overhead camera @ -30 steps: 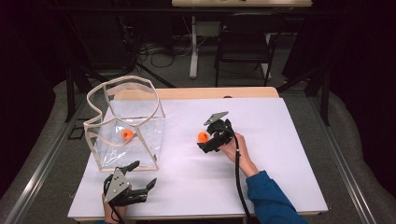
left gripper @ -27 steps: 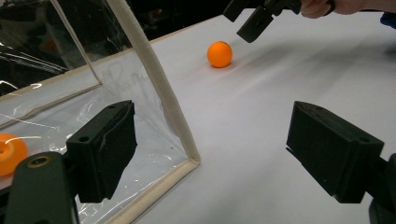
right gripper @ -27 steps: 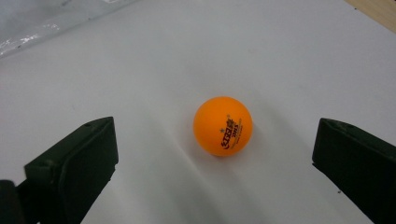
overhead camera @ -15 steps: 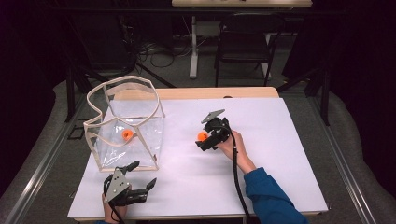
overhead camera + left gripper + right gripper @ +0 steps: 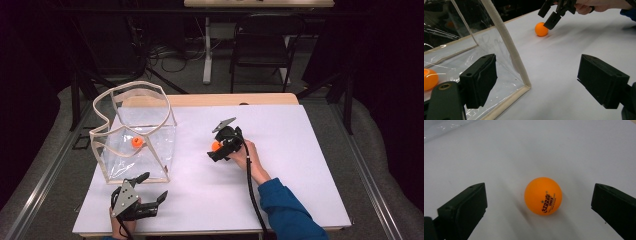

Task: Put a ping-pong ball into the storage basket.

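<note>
step: i judge this as picking the orange ball off the white table, likely bound for the clear bag.
right gripper: jaws spread wide, ball between them, touching neither.
ball position: on the table, near mid-table, apart from the bag.
method: i lower until the pads flank the ball's widest part, centre it, then close slowly so it does not roll out.
left gripper: jaws spread, holding nothing, just beside the bag's corner seam.
bag contents: a second orange ball.
</note>
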Motion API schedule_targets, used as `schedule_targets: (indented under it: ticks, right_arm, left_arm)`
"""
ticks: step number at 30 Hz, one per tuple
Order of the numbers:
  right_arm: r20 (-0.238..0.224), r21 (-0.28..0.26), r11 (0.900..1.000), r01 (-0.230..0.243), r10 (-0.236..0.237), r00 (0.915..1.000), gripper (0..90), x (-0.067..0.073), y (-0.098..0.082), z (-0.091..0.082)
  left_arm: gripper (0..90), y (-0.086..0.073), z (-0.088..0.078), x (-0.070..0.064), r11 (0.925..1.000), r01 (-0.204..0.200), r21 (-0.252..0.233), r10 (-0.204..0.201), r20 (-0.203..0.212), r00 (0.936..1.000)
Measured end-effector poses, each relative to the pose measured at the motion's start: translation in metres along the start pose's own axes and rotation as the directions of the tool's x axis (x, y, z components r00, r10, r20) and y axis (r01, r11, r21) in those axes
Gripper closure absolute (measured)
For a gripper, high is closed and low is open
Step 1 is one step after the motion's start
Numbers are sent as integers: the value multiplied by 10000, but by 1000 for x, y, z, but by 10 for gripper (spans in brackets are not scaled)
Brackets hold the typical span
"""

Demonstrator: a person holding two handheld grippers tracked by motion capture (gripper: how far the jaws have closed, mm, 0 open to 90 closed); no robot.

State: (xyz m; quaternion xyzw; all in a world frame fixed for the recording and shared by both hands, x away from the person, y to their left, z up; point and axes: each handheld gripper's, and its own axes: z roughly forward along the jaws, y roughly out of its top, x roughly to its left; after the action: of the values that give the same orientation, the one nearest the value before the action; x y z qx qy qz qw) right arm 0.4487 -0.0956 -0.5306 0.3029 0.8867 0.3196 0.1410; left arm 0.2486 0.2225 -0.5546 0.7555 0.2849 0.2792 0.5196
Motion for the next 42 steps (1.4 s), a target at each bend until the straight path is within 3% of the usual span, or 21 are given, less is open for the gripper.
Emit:
schedule_targets:
  ticks: [5, 8, 19, 42]
  right_arm:
    - [-55, 100, 9999, -108, 108, 9999, 23, 0, -1, 5]
    - [-21, 117, 9998, -143, 143, 9999, 132, -1, -1, 7]
    - [279, 316, 9993, -196, 188, 9994, 280, -1, -2, 10]
    - [355, 726, 9973, -122, 97, 9993, 494, 0, -2, 15]
  left_arm:
    - [158, 0, 0, 0, 10000, -1, 2, 1, 14, 10000]
    - [158, 0, 0, 0, 10000, 32, 15, -32, -4, 10000]
    - [158, 0, 0, 0, 10000, 40, 0, -40, 12, 10000]
    - [158, 0, 1, 0, 10000, 59, -1, -59, 40, 10000]
